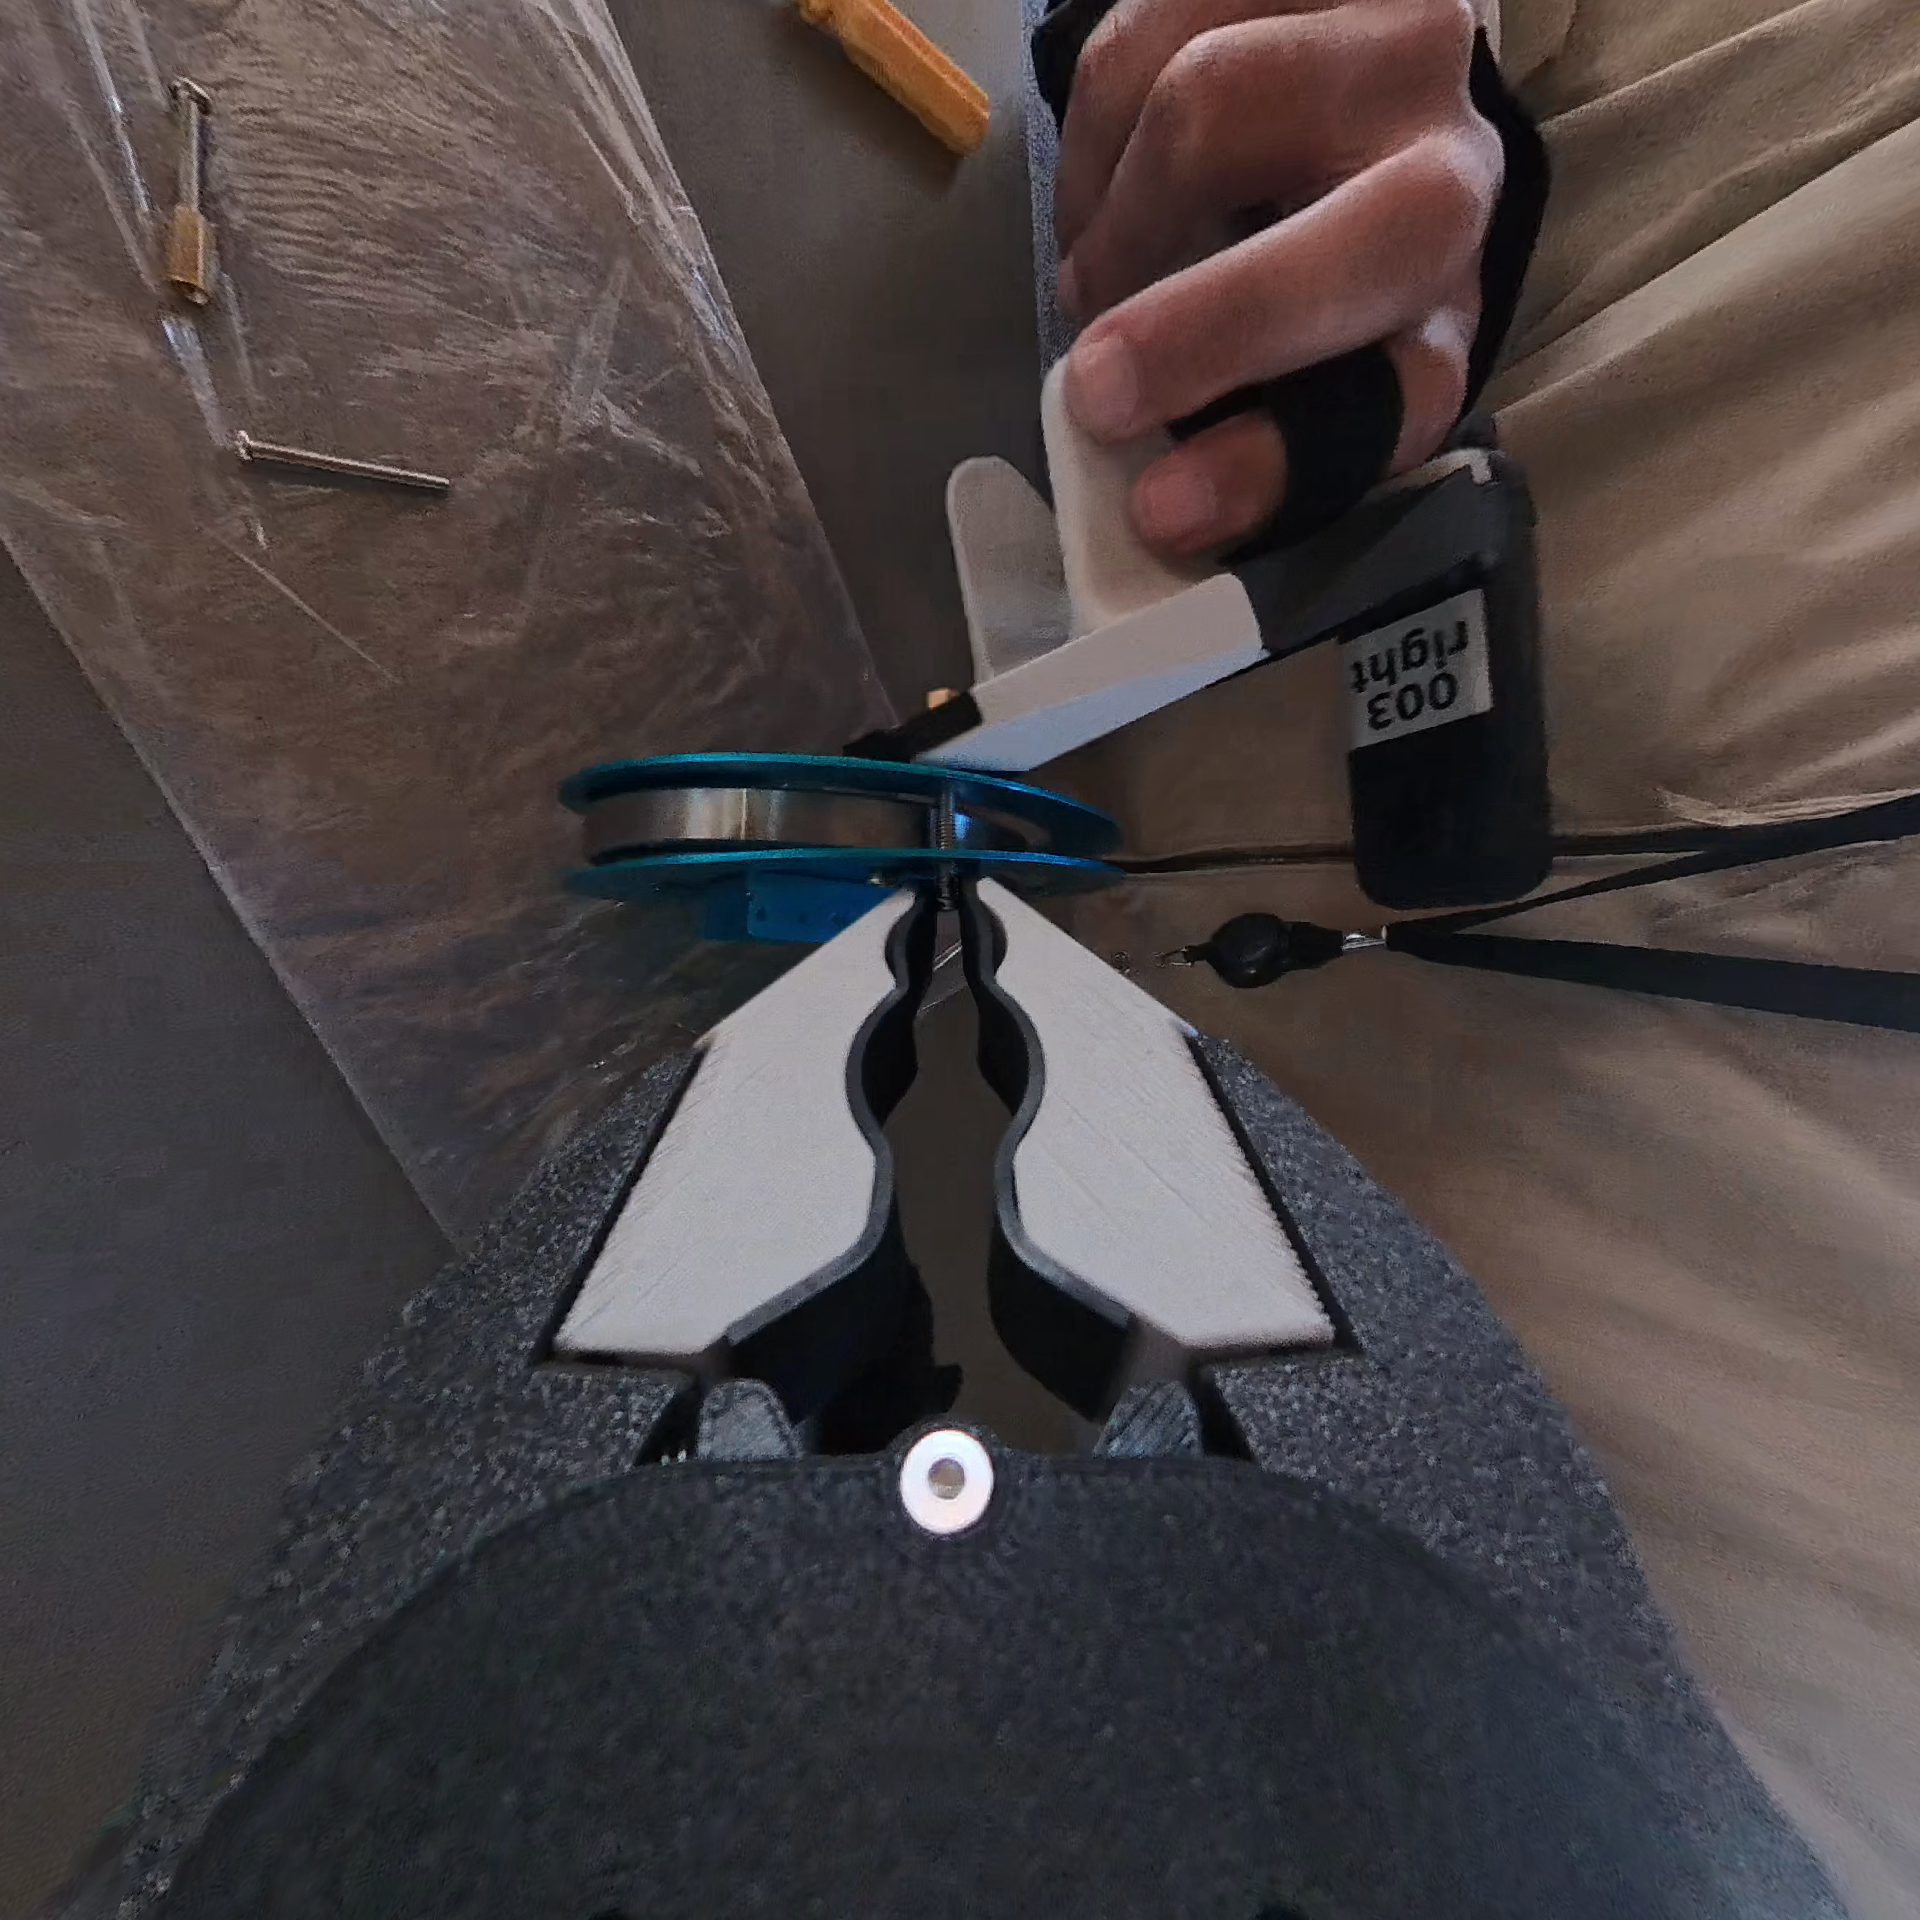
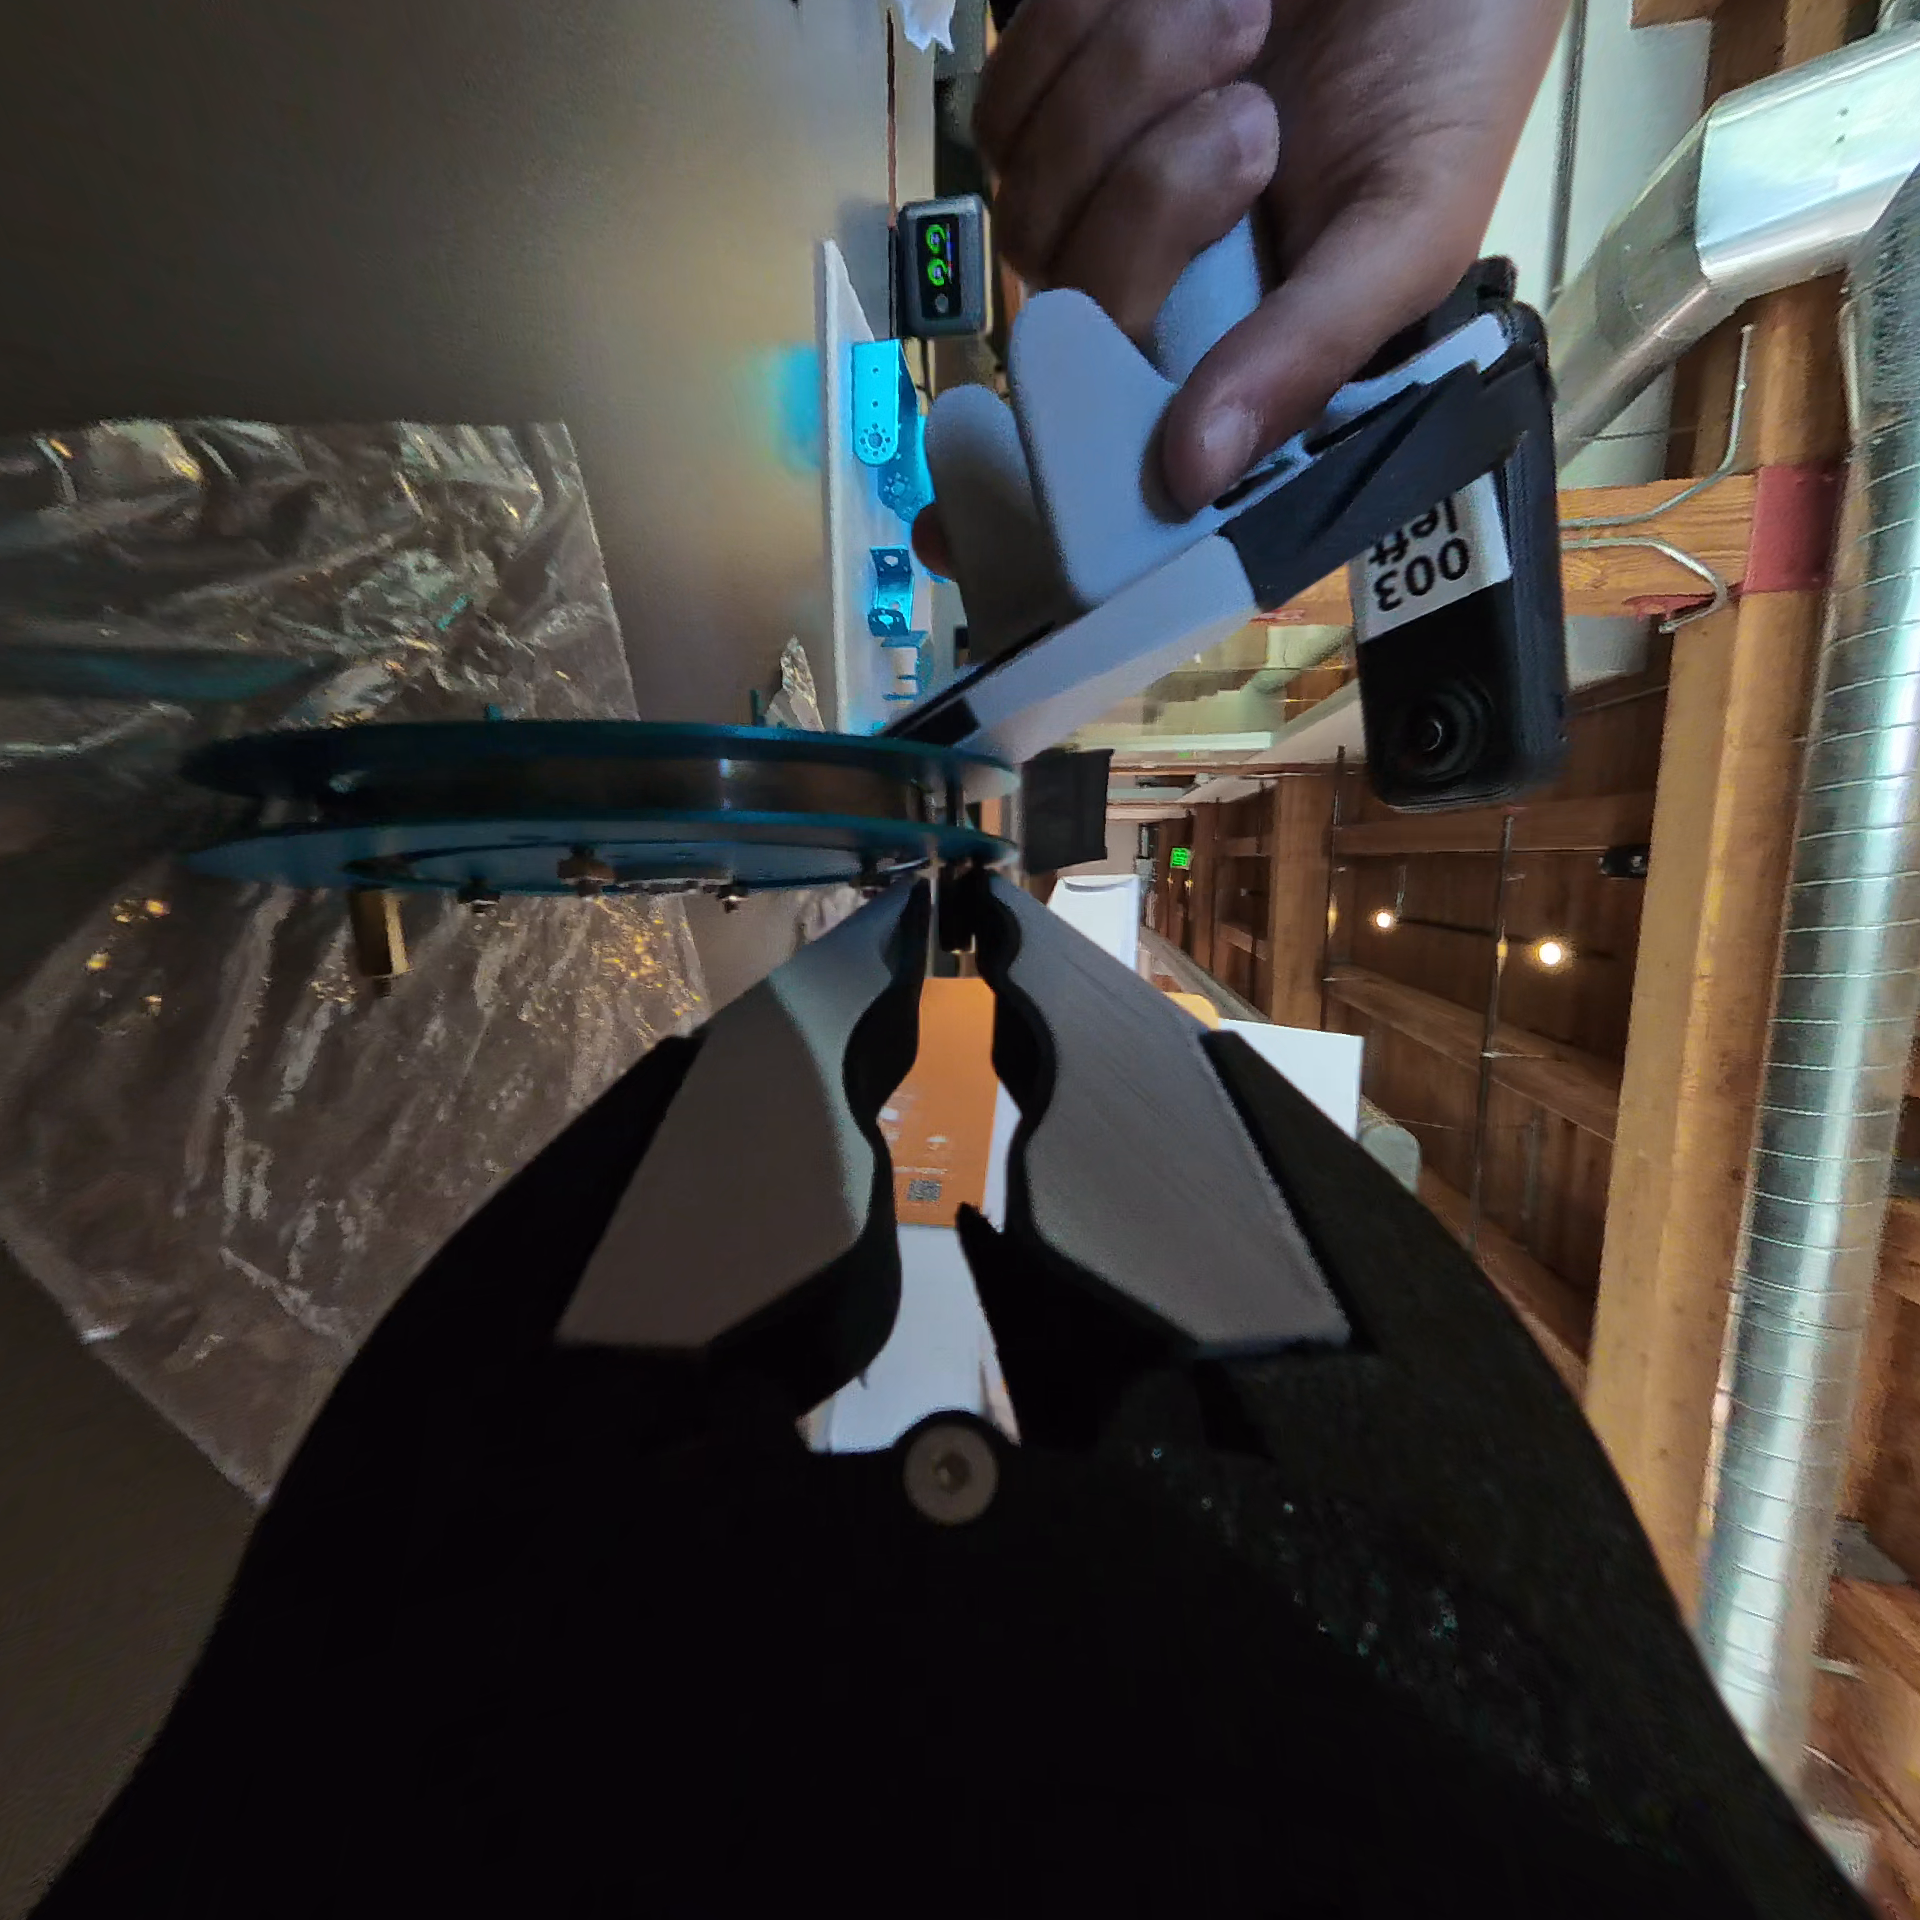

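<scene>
- Gripping from opposite sides, the left gripper (image 1: 943,906) and right gripper (image 2: 940,902) each have fingers clenched on a screw at the rim of the blue double disc (image 1: 831,831), held edge-on in the air
- Plastic sheet (image 1: 416,468) with loose bolts (image 1: 338,462) lies behind

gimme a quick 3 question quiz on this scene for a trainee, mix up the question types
1. True or false: the left hand-held gripper is wide open and clear of the blue disc assembly.
2. What lies between the two blue discs? A) a silver ring B) a yellow sponge C) a rope
3. Fill in: the right hand-held gripper is closed on a small ____ at the assembly's rim.

Key
1. False: its fingers pinch a small screw at the rim.
2. A, the silver ring.
3. Screw or nut; the dark part is hard to identify.
</scene>
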`<action>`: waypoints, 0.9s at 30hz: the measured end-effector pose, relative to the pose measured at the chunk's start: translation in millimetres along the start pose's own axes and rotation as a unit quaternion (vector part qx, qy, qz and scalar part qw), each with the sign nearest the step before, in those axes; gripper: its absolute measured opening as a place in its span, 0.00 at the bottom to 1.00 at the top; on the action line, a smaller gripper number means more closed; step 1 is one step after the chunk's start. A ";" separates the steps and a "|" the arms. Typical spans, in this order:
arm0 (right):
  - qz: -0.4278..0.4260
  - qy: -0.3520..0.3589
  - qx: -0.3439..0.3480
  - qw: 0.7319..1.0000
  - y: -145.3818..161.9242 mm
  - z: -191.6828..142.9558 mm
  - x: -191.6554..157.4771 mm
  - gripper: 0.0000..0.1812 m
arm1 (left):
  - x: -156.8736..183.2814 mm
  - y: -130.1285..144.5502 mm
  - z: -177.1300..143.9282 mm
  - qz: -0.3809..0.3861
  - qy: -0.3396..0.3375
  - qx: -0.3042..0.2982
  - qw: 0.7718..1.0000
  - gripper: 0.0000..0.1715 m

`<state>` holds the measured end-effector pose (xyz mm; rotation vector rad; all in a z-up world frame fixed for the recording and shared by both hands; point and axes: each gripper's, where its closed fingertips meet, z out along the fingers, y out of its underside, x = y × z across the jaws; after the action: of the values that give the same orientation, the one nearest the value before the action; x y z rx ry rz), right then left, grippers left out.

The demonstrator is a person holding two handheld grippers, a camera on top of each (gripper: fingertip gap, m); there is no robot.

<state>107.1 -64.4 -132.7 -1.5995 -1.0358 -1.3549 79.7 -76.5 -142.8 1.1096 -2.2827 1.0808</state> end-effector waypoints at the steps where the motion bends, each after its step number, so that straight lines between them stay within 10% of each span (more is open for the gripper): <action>1: -0.012 0.004 -0.005 1.000 2.3 2.6 -0.1 0.04 | -1.6 -1.3 -0.5 0.002 -0.006 0.001 1.000 0.01; 7: 0.140 -0.159 -0.003 0.977 6.4 5.4 -4.3 0.02 | -9.6 -5.3 -0.3 0.140 -0.163 -0.009 0.977 0.02; 15: 0.246 -0.416 -0.020 0.875 13.2 -2.3 -15.0 0.03 | -10.8 -16.6 5.4 0.302 -0.426 0.006 0.853 0.01; 22: 0.257 -0.522 -0.008 0.813 7.5 -11.8 -16.9 0.02 | -19.4 -16.9 0.8 0.238 -0.419 0.105 0.870 0.01; 27: 0.401 -0.634 0.003 0.662 4.9 -15.7 -17.9 0.02 | -24.0 -22.4 -3.5 0.364 -0.505 0.105 0.776 0.01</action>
<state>104.4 -82.5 -148.7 -2.5420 -0.7395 0.5656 112.1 -70.7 -144.8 1.0172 -3.7609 1.1477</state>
